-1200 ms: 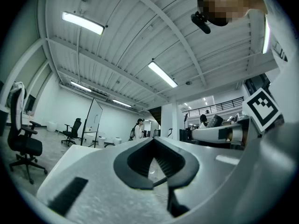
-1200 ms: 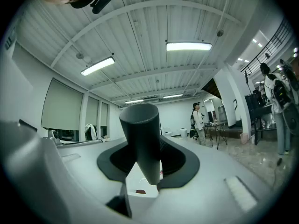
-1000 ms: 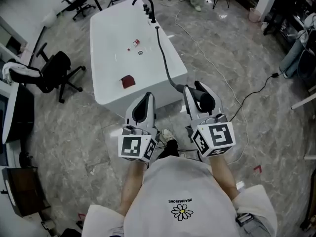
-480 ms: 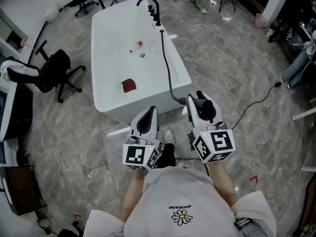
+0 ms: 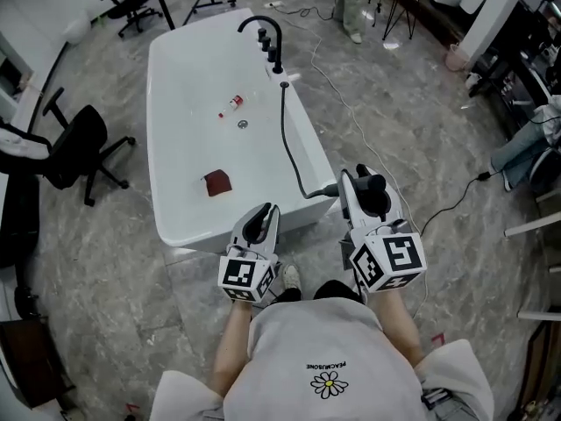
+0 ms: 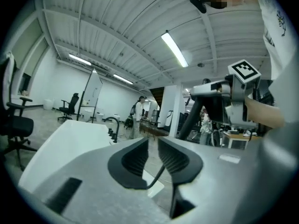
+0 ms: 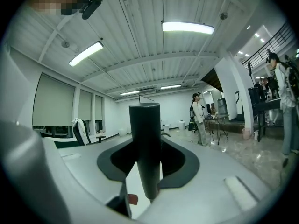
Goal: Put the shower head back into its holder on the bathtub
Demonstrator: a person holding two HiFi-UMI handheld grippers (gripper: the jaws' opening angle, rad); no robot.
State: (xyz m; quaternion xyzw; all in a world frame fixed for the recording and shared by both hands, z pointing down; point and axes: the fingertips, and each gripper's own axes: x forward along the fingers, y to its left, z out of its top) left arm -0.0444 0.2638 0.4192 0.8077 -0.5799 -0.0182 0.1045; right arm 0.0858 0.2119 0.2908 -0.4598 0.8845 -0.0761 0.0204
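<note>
The person stands at the near end of a white, oblong bathtub point(image 5: 163, 156) on a grey marbled floor point(image 5: 412, 103), holding both tongs level and pointed towards the tub. The right tongs point(image 5: 364, 179) are clamped on a black, rod-shaped shower head point(image 5: 373, 193); in the right gripper view the dark pads of the right tongs point(image 7: 147, 144) press on either side of the upright shower head point(image 7: 145, 125). The shower head is thus off the tub, out beyond its near right corner. A black flexible hose point(image 5: 293, 147) runs from it along the tub's right rim to the far right corner, where a black curved faucet point(image 5: 266, 35) stands. The holder itself cannot be made out.

The left tongs point(image 5: 264, 210) sit just left of the right ones, over the near edge of the tub. In the left gripper view the left tongs point(image 6: 153, 143) stand narrowly apart, having just been opening, with nothing between the pads; only the hose point(image 6: 157, 176) shows through the gap, farther off.

Inside the tub lie a small white bottle with a red cap point(image 5: 231, 105) near the far end and a dark red square object point(image 5: 216, 181) nearer the person. A black office chair point(image 5: 77, 143) stands left of the tub.
</note>
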